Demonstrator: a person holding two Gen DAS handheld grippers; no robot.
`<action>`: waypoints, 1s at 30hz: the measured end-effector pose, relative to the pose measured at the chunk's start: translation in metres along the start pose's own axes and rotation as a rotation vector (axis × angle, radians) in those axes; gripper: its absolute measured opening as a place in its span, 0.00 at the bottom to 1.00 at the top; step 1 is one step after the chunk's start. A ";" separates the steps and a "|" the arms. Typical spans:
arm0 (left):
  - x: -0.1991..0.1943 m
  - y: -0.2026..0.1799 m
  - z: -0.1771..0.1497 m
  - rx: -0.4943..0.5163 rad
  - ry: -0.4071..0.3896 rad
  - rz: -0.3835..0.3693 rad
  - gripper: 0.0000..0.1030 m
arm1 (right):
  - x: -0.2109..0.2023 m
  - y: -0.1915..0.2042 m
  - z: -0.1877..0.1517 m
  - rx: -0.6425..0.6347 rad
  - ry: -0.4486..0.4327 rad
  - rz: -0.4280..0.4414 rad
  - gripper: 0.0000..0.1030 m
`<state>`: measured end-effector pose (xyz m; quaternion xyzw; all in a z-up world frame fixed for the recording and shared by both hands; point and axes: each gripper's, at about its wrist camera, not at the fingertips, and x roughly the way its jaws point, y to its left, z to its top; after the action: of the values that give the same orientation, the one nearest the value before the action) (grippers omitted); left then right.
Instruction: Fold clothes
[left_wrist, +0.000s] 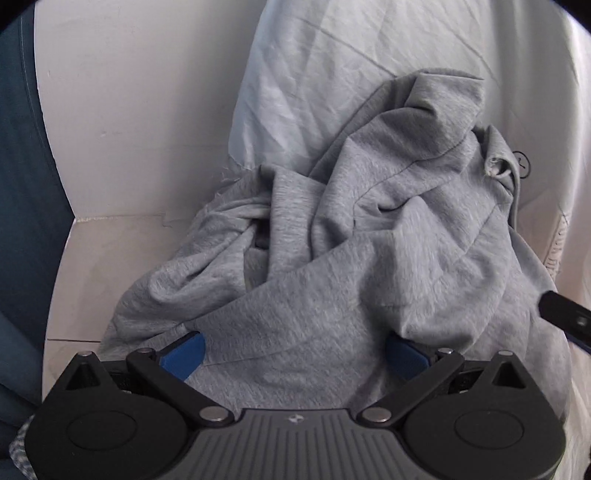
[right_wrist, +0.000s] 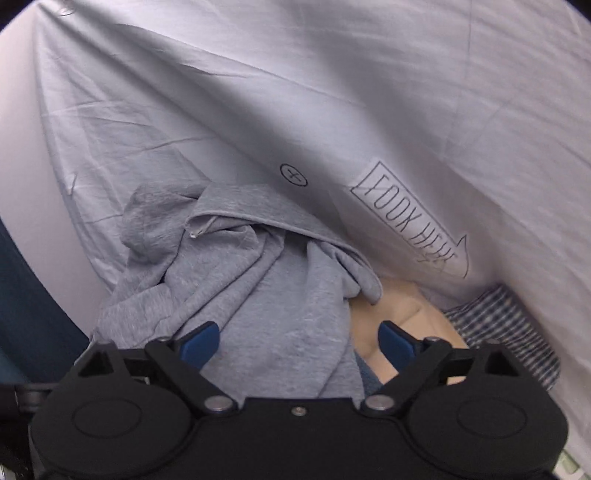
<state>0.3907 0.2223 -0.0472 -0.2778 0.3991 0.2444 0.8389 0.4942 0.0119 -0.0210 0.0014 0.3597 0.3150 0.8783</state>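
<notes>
Grey jersey, a crumpled sweatshirt (left_wrist: 332, 229), lies heaped on a pale sheet (left_wrist: 314, 74) that covers the white surface (left_wrist: 129, 110); whether that is a bed or a counter I cannot tell. It is bunched, not folded, with no flat panels or squared edges showing. The left tongs (left_wrist: 295, 354) are spread wide, blue pads on either side of the near edge of the heap, cloth lying between them but not pinched. The right tongs (right_wrist: 299, 341) are also spread, with the garment's near right edge between them and a beige cloth (right_wrist: 402, 306) plus a checked fabric (right_wrist: 506, 325) just to the right. From both tongs the heap runs straight away toward the far side, its long axis roughly near to far. Both are equally close, so either could close on the near hem. Printed marks, a crossed circle (right_wrist: 293, 175) and a boxed arrow (right_wrist: 410, 221), sit on the sheet beyond the heap
</notes>
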 end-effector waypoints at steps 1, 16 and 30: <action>0.000 -0.001 0.000 0.000 -0.005 0.000 0.99 | 0.005 -0.002 0.000 0.024 -0.001 0.028 0.56; -0.113 -0.015 -0.035 0.028 -0.207 -0.182 0.07 | -0.161 0.011 -0.044 0.018 -0.412 0.080 0.05; -0.243 -0.122 -0.250 0.534 0.068 -0.633 0.07 | -0.472 -0.056 -0.299 0.398 -0.566 -0.488 0.04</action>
<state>0.1979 -0.0778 0.0494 -0.1674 0.3706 -0.1472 0.9017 0.0795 -0.3619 0.0421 0.1724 0.1478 0.0094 0.9738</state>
